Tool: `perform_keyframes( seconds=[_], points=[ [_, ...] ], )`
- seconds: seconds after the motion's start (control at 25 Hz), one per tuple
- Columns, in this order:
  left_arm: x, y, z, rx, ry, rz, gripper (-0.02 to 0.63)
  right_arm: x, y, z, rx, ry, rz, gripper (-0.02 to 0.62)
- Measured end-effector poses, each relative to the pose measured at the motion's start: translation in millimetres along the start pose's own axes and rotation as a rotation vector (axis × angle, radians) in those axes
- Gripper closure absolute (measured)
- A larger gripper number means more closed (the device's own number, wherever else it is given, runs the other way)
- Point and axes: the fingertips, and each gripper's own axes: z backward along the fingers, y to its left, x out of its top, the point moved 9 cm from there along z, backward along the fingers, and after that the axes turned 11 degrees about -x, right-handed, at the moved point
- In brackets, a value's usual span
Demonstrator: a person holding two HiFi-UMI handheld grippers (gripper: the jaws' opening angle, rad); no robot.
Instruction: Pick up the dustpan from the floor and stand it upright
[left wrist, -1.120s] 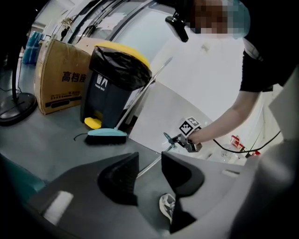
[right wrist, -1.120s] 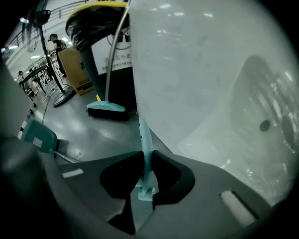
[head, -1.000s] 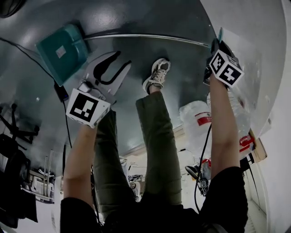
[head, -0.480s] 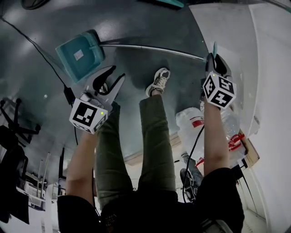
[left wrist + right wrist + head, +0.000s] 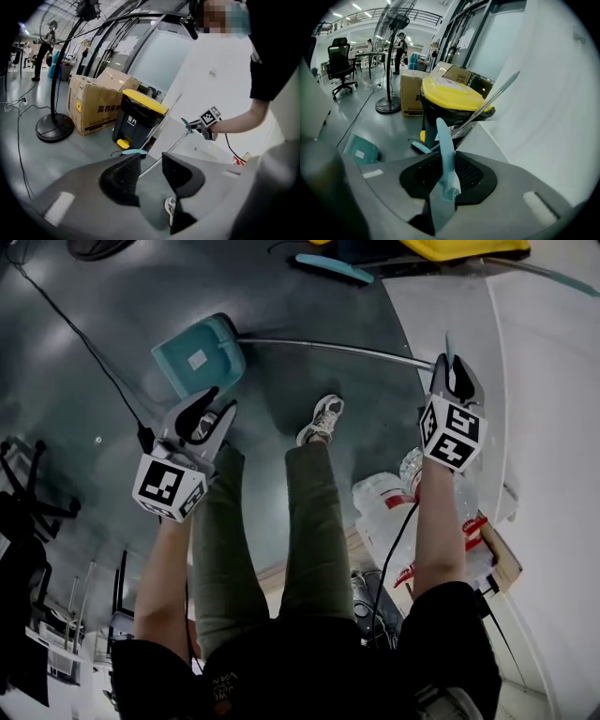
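Observation:
The teal dustpan (image 5: 197, 357) lies on the dark floor, and its long metal pole (image 5: 328, 345) runs right to a teal handle (image 5: 447, 345). My right gripper (image 5: 454, 371) is shut on that handle (image 5: 443, 150), which stands up between its pads; the jaws have just been opening slightly with the handle still between them. The right gripper view shows the pan (image 5: 361, 149) low at the left. My left gripper (image 5: 217, 401) hangs open and empty just below the pan, apart from it. In the left gripper view its jaws (image 5: 151, 161) frame the pole (image 5: 173, 147) and the right gripper (image 5: 206, 123).
A black bin with a yellow lid (image 5: 450, 105) and a cardboard box (image 5: 96, 105) stand ahead, beside a fan stand (image 5: 54, 126). A teal brush (image 5: 333, 268) and a cable (image 5: 94, 362) lie on the floor. My shoe (image 5: 322, 420) and plastic bottles (image 5: 384, 507) are close by.
Both grippers have risen. The right one has lifted the handle end of the pole and rolled. The left gripper stays open and has drawn back from the pan.

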Motion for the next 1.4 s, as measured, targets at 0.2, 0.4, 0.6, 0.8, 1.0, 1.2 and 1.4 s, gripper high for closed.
perform_keyframes(
  seconds=[0.2, 0.4, 0.6, 0.8, 1.0, 1.2, 1.4],
  points=[
    [16, 0, 7, 0.022, -0.039, -0.001, 0.440, 20, -20, 9, -0.037, -0.031, 0.062, 0.522],
    [28, -8, 7, 0.020, -0.063, -0.016, 0.442, 31, -44, 21, -0.075, -0.057, 0.121, 0.522],
    [32, -21, 4, 0.026, -0.087, -0.010, 0.440, 34, -72, 28, -0.107, -0.066, 0.171, 0.522],
    [28, -29, -1, 0.024, -0.098, 0.020, 0.440, 45, -101, 28, -0.143, -0.078, 0.239, 0.520],
    [28, -32, -4, 0.024, -0.095, 0.030, 0.440, 57, -119, 28, -0.170, -0.101, 0.293, 0.517],
    [29, -40, -16, 0.015, -0.092, 0.025, 0.440, 56, -137, 29, -0.200, -0.106, 0.304, 0.512],
    [34, -43, -17, 0.009, -0.093, 0.022, 0.440, 58, -151, 35, -0.231, -0.098, 0.307, 0.509]
  ],
)
